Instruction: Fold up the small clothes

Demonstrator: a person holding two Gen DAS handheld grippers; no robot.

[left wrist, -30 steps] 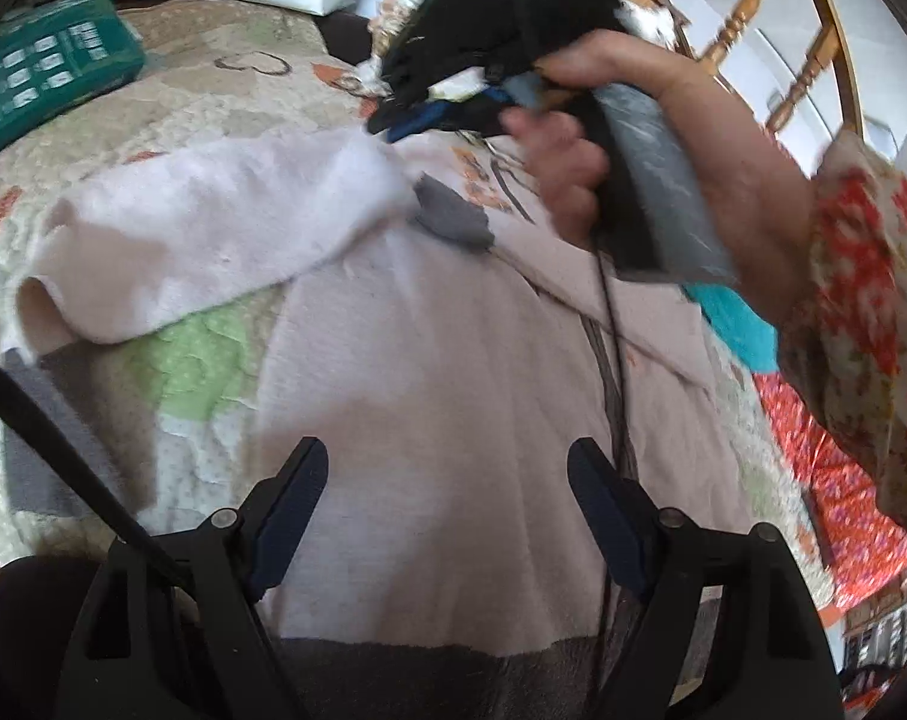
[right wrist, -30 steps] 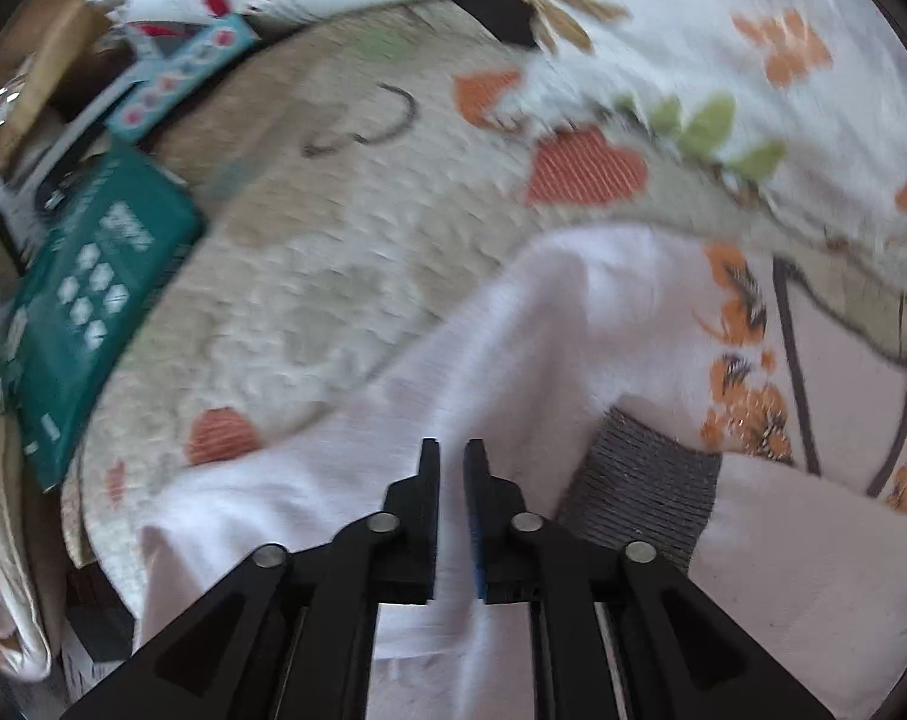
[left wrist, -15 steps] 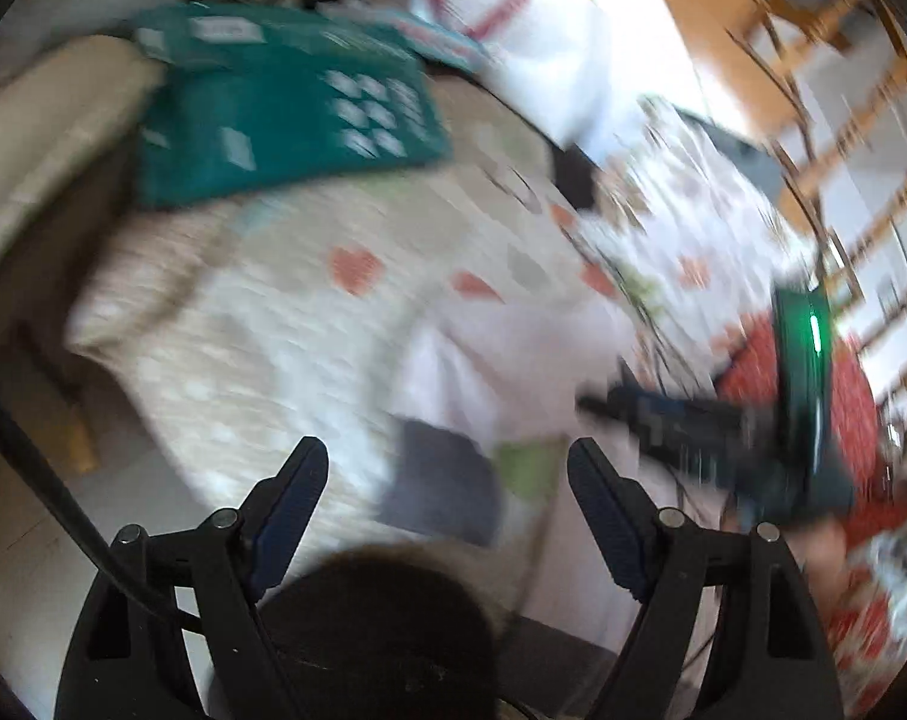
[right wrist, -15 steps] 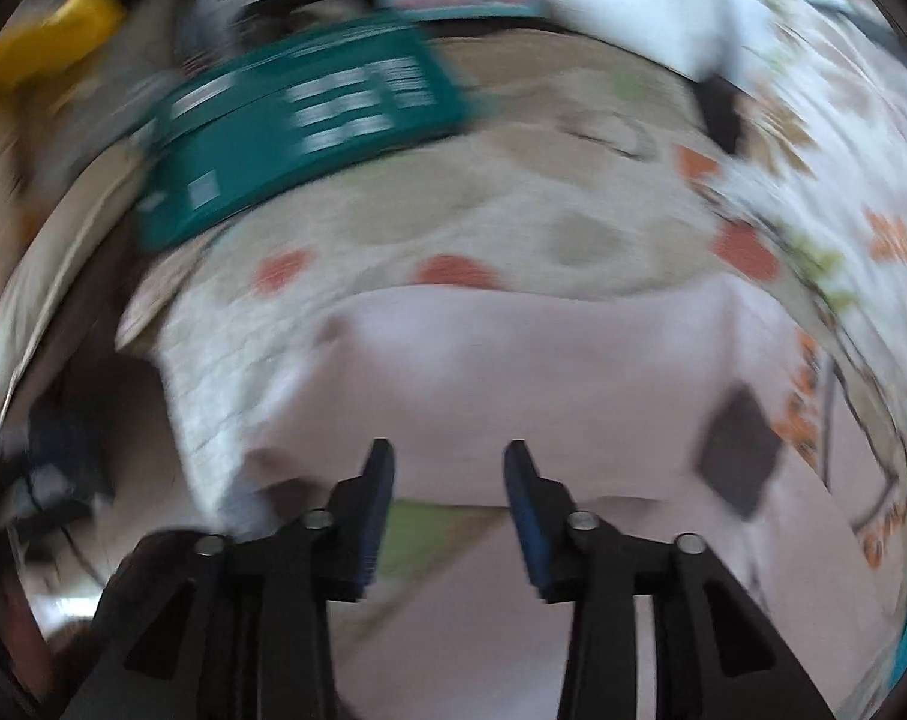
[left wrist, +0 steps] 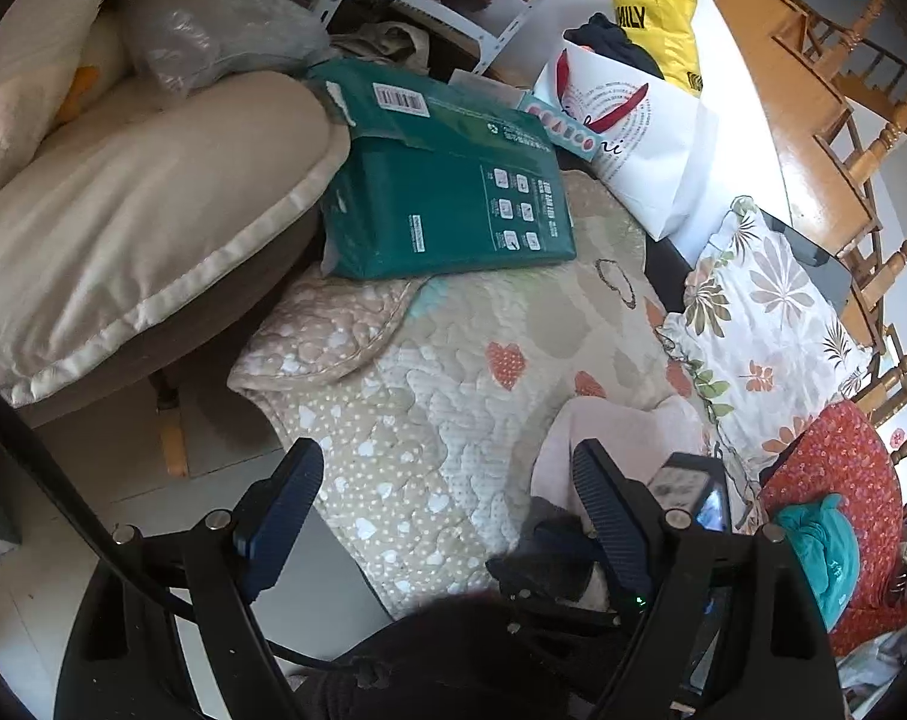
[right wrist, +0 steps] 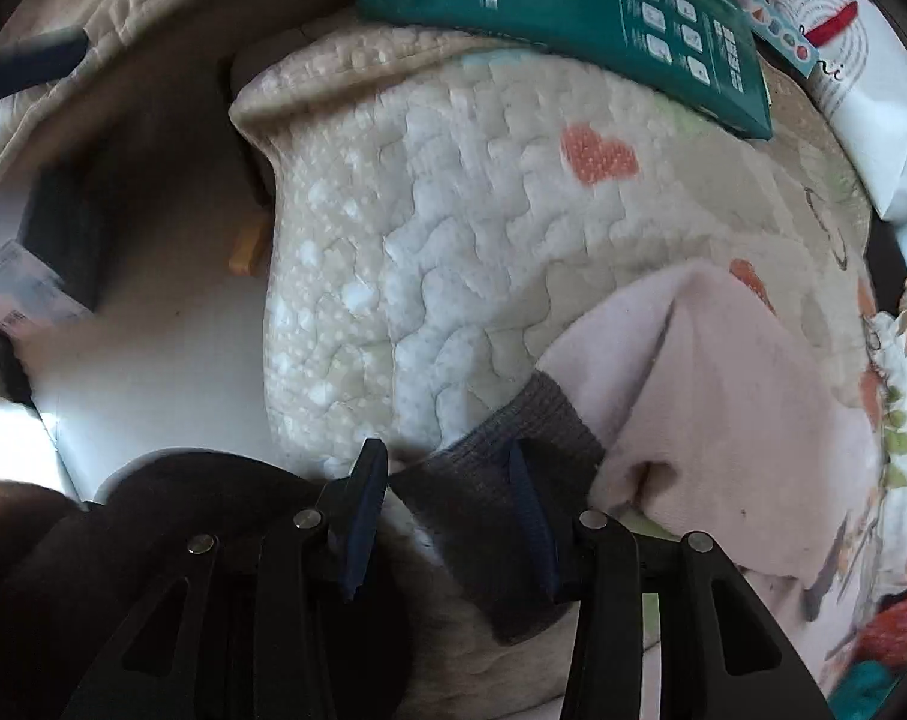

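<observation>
Pale pink garment (right wrist: 711, 396) is lying on the quilt (right wrist: 453, 192); right hand-held gripper (right wrist: 447, 516) is straddling its grey cuff (right wrist: 513, 426), released; left hand-held gripper (left wrist: 447, 516) is hovering spread.

Bare quilt (left wrist: 453, 420) ahead gives passing room. Green box (left wrist: 447, 192) blocks the far edge; floral pillow (left wrist: 771, 330) blocks the right.
</observation>
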